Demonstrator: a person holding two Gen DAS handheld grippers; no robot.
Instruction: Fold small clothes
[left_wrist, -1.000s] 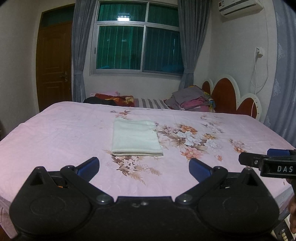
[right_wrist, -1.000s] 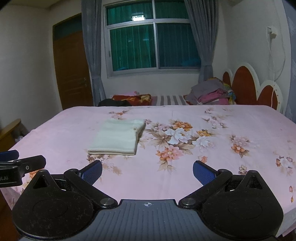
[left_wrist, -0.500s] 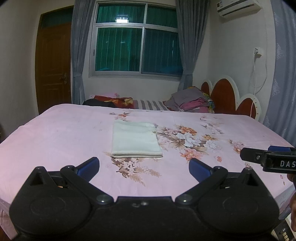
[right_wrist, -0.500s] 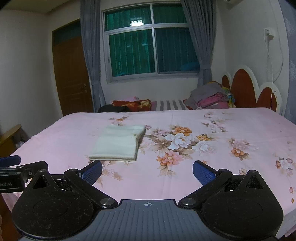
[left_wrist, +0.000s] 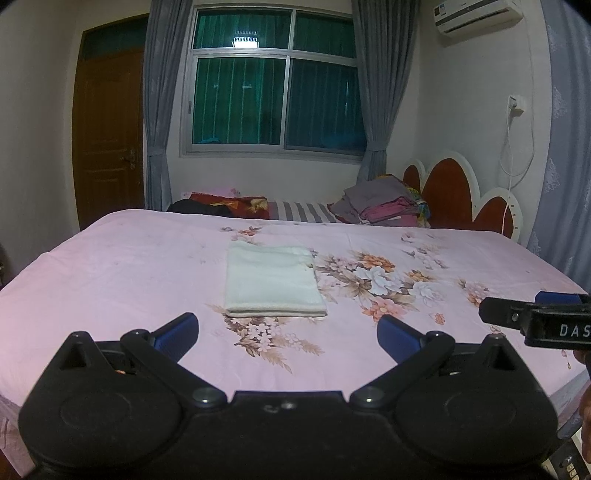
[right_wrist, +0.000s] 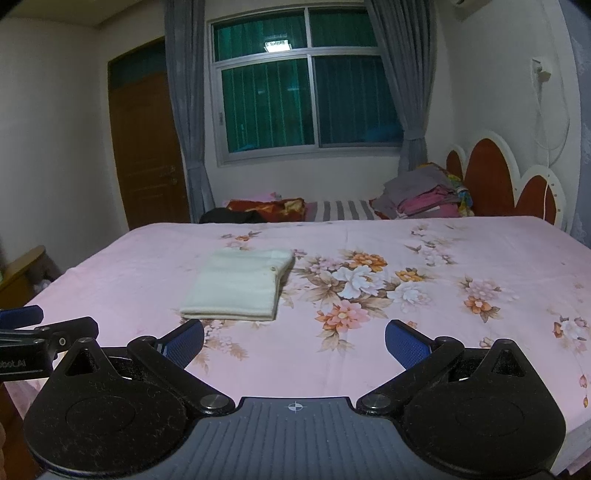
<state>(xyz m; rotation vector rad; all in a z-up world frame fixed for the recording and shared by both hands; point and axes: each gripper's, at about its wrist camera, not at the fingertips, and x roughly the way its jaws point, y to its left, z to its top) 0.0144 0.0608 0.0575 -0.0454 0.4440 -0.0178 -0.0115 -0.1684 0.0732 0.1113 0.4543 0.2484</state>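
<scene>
Cream garment (left_wrist: 273, 282), folded into a tidy rectangle, lay flat on the pink floral bedsheet (left_wrist: 110, 266), just left of the big flower print and well short of the clothes pile (left_wrist: 384, 206) stacked against the headboard. Its long axis ran away from the cameras toward the window (left_wrist: 273, 81), the thick stacked edge nearest the grippers; from the right wrist view a small button showed near the far right corner. Left gripper (left_wrist: 286, 332) hung short of the garment's near edge, tongs spread wide, nothing in them. Right gripper (right_wrist: 293, 341) sat off to the garment's right, also gaping wide and empty, clear of the cloth. By my read the folding looked finished, or close to it. If another fold was wanted, the smart play would have been to pinch both near corners together, catching every layer, then carry them level toward the far edge so the stack didn't slide or skew.
</scene>
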